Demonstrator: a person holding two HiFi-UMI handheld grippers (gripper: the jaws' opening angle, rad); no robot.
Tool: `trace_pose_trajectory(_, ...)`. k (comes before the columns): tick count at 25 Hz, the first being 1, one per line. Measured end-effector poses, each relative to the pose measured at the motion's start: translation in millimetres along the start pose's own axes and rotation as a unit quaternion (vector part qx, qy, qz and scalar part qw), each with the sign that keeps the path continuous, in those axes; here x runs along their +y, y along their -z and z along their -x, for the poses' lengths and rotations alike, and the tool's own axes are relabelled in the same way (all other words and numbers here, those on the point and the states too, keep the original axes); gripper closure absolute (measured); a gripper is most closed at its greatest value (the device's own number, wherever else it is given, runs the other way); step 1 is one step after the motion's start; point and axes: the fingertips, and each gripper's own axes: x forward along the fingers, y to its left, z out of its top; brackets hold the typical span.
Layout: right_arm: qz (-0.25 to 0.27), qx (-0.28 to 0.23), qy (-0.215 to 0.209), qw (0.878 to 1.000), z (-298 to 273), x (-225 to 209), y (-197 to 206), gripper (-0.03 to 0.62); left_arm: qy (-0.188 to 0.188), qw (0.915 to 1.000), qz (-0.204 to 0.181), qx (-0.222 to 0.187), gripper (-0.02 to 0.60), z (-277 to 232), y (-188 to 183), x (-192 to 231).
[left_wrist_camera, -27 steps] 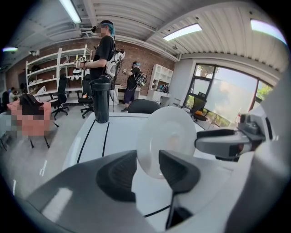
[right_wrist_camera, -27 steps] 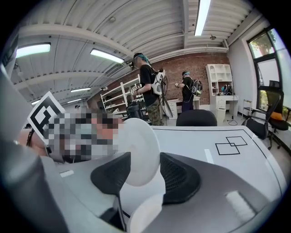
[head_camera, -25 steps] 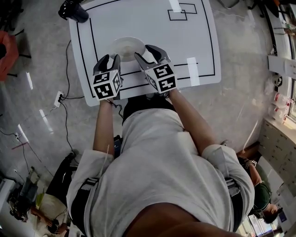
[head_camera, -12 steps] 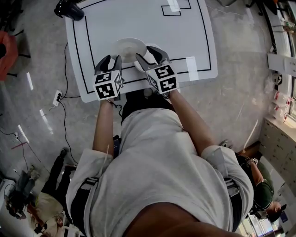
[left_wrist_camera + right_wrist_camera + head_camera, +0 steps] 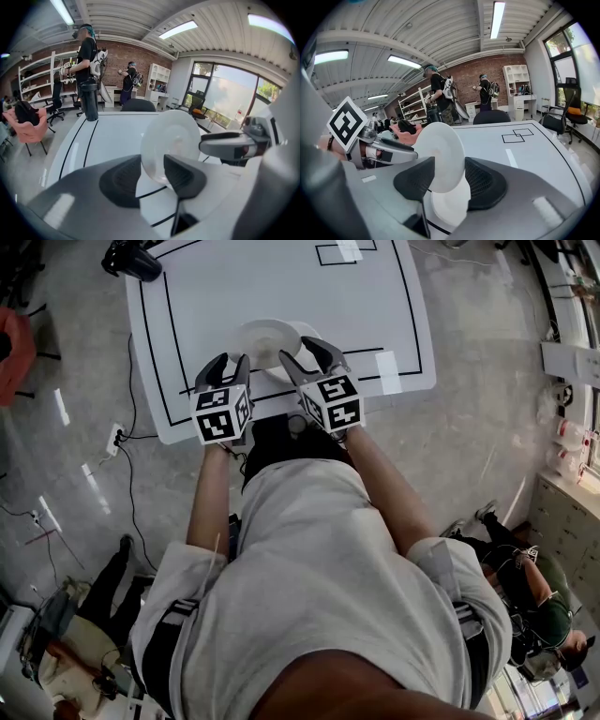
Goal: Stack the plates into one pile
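A pale round plate (image 5: 265, 338) sits between my two grippers over the white table (image 5: 281, 287). It is tilted, its face turned toward both gripper cameras. In the left gripper view the plate's (image 5: 171, 140) lower rim lies between the pads of my left gripper (image 5: 152, 176), against both. In the right gripper view the same holds for the plate (image 5: 438, 150) and my right gripper (image 5: 450, 180). A second white plate (image 5: 450, 208) shows just under it. From above, the left gripper (image 5: 223, 364) is at the plate's near left and the right gripper (image 5: 307, 354) at its near right.
A dark bottle (image 5: 131, 257) stands at the table's far left corner. Black lines and a small double square outline (image 5: 336, 251) mark the tabletop. The near edge (image 5: 281, 426) lies just behind the grippers. People stand beyond the table (image 5: 86, 51), and chairs and cables are on the floor around it.
Both grippers have drawn back toward the table's near edge, and the plate has come with them. The jaws look the same width as before.
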Motion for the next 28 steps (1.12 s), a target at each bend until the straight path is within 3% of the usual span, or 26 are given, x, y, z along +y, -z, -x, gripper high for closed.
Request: trace_pose_trajectory(28, -0.057, 0.026, 0.041, 0.997, 49.2, -41.8, 59.5, 0.387, 0.057, 0.9959, -0.047, 0.052, 0.436, -22.2, 27.8, -68.7)
